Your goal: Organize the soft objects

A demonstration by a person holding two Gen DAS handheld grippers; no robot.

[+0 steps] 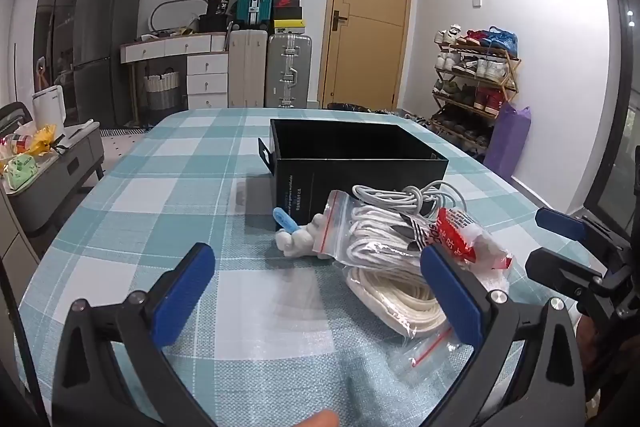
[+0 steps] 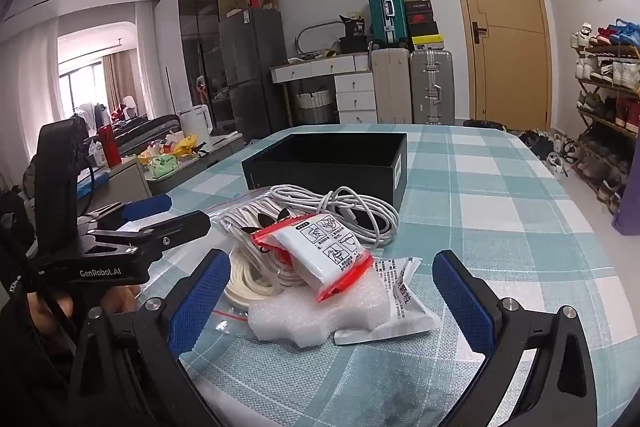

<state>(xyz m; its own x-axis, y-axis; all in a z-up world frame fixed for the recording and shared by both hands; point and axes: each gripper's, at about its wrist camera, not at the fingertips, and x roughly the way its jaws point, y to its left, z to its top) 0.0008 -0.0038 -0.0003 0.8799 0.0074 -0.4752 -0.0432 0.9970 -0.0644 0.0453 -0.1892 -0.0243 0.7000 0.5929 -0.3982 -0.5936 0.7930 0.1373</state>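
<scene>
A pile of soft items lies on the checked tablecloth in front of an open black box (image 1: 352,155) (image 2: 332,159). The pile holds a zip bag of white laces (image 1: 376,235) (image 2: 248,219), a second bag of cream cord (image 1: 396,295), a coiled white cable (image 2: 352,211), a red-and-white packet (image 2: 324,255), a white foam piece (image 2: 304,319), a white sachet (image 2: 404,303) and a small white plush with a blue tag (image 1: 296,239). My left gripper (image 1: 316,287) is open, hovering just before the pile. My right gripper (image 2: 332,299) is open around the foam and packet.
The table (image 1: 160,187) stands in a room with suitcases (image 1: 288,71), a drawer unit (image 1: 206,75) and a door (image 1: 368,19) behind, a shoe rack (image 1: 476,79) at right and a low cabinet with clutter (image 1: 48,163) at left.
</scene>
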